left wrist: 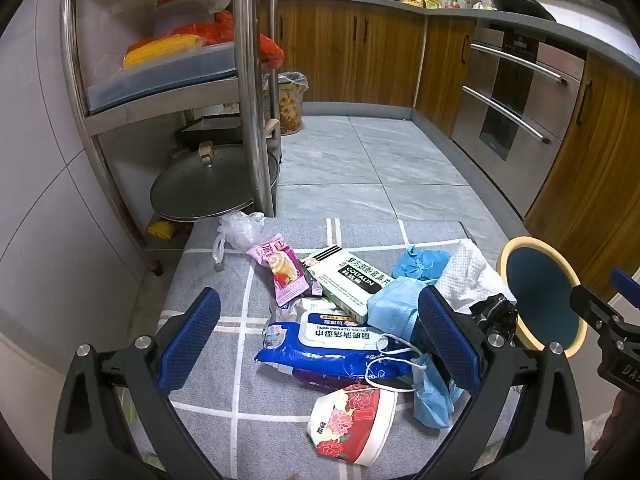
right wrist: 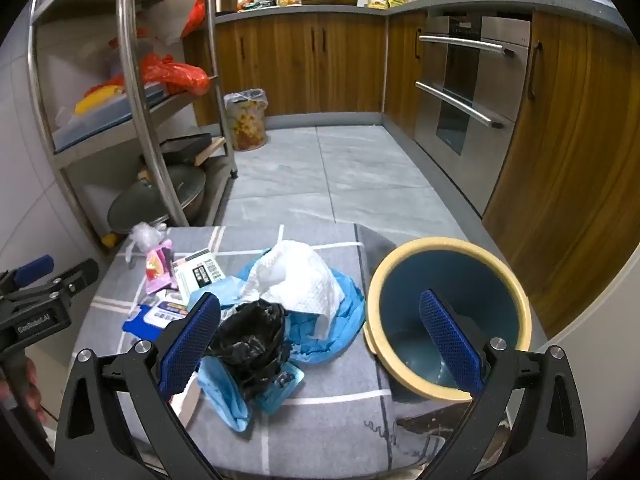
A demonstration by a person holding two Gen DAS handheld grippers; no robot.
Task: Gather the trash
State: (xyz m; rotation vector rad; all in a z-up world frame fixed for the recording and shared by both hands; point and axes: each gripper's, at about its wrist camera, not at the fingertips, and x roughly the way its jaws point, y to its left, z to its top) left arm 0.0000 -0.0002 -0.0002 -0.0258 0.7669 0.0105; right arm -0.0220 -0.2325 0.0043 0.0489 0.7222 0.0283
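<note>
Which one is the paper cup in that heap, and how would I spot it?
Look at the grey checked cloth covering the table, then at the litter heap in its middle. At the heap's near edge, just in front of the blue wet-wipes pack, lies the crushed paper cup. It alone is red and white with printed flowers, tipped on its side.

Black forked frames with silver screws, blue dimpled pads [left wrist: 188, 340]; white "GenRobot.AI" lettering on left hand-held gripper [right wrist: 44, 300] beside the worktop [right wrist: 320, 420].
</note>
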